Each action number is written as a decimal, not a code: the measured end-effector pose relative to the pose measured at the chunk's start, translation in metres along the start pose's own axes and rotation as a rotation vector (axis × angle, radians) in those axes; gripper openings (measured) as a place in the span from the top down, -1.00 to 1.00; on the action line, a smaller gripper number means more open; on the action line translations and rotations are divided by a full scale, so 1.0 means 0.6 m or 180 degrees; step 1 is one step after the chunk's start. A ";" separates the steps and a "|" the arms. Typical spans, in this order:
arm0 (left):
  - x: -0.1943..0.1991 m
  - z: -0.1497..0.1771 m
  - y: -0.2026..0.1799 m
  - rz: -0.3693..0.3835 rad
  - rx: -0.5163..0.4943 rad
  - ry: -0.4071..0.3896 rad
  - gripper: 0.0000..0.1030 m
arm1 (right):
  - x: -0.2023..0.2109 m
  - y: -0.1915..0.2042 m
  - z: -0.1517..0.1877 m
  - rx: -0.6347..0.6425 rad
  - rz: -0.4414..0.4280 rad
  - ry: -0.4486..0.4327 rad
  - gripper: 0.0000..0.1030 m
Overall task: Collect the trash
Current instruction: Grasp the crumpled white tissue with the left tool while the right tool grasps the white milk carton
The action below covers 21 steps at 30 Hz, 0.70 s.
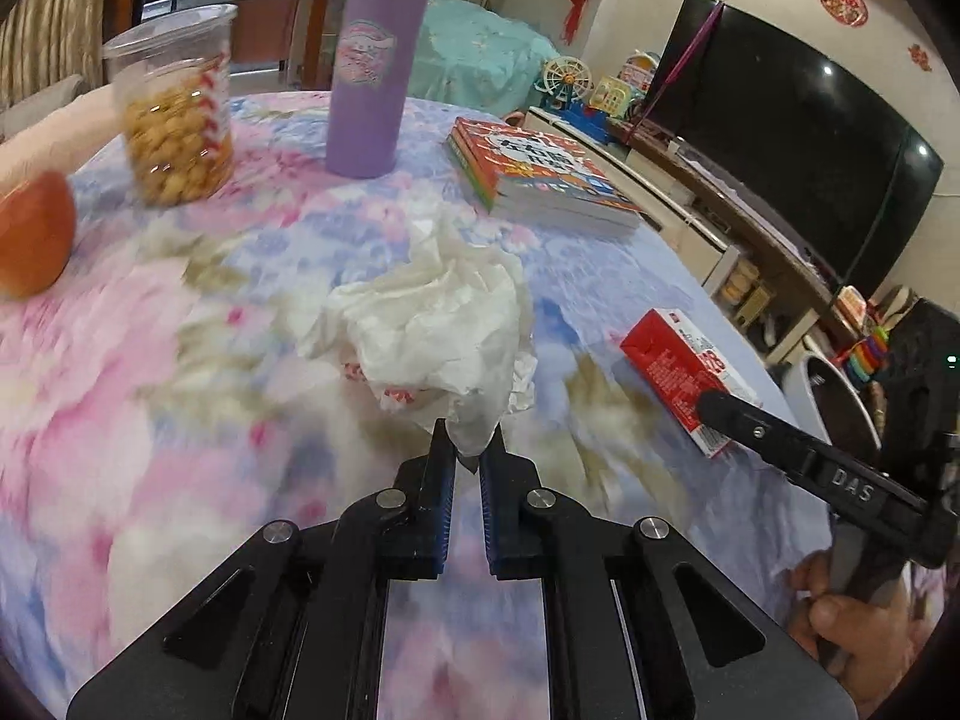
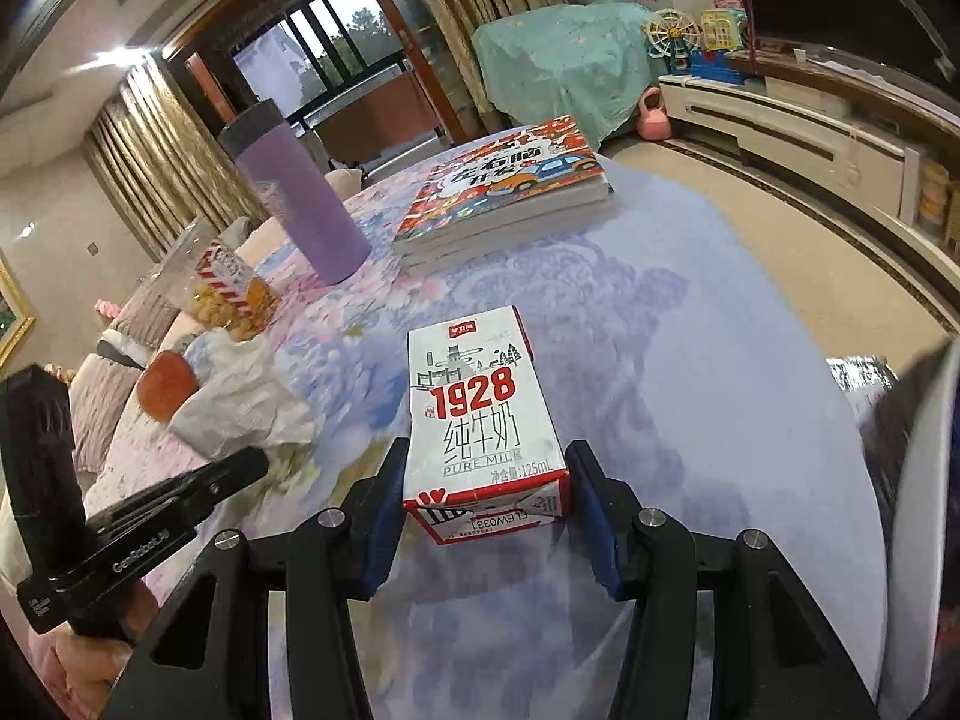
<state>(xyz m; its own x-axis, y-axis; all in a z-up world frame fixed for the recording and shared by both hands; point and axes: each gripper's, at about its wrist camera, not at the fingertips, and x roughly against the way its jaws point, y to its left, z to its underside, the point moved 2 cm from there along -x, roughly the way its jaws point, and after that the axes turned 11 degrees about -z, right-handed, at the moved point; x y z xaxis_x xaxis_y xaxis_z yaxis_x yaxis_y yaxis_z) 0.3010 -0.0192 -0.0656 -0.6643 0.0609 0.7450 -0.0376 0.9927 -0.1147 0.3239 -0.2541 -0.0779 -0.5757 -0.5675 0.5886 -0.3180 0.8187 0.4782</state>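
A crumpled white paper wrapper (image 1: 432, 324) lies on the floral tablecloth (image 1: 150, 396); my left gripper (image 1: 468, 438) is shut on its near tip. The wrapper also shows in the right wrist view (image 2: 240, 402), with the left gripper (image 2: 240, 468) beside it. A red and white milk carton (image 2: 480, 420) lies flat on the cloth between the fingers of my right gripper (image 2: 486, 468), which is open, jaws on either side with a small gap on the right. The carton also shows in the left wrist view (image 1: 684, 378), under the right gripper's finger (image 1: 738, 414).
A purple tumbler (image 1: 372, 72), a clear jar of snacks (image 1: 174, 114), a stack of books (image 1: 540, 174) and an orange fruit (image 1: 33, 234) stand on the table. The table edge drops off at the right, with a TV cabinet (image 1: 750, 240) beyond.
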 end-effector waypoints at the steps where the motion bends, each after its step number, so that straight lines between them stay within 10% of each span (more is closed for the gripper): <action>1: 0.012 0.009 0.002 0.0015 0.0018 0.0005 0.86 | 0.006 0.004 0.008 0.0007 -0.0013 0.0010 -0.01; 21: 0.052 0.088 0.019 0.0092 0.0100 0.0222 0.62 | 0.047 0.050 0.072 0.0282 0.0045 0.0122 -0.26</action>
<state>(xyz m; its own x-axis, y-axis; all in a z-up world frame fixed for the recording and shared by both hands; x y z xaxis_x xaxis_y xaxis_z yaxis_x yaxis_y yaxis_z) 0.2404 -0.0113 -0.0780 -0.6117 0.0978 0.7850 -0.0433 0.9867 -0.1566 0.2653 -0.2421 -0.0752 -0.5519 -0.5575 0.6201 -0.3764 0.8301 0.4113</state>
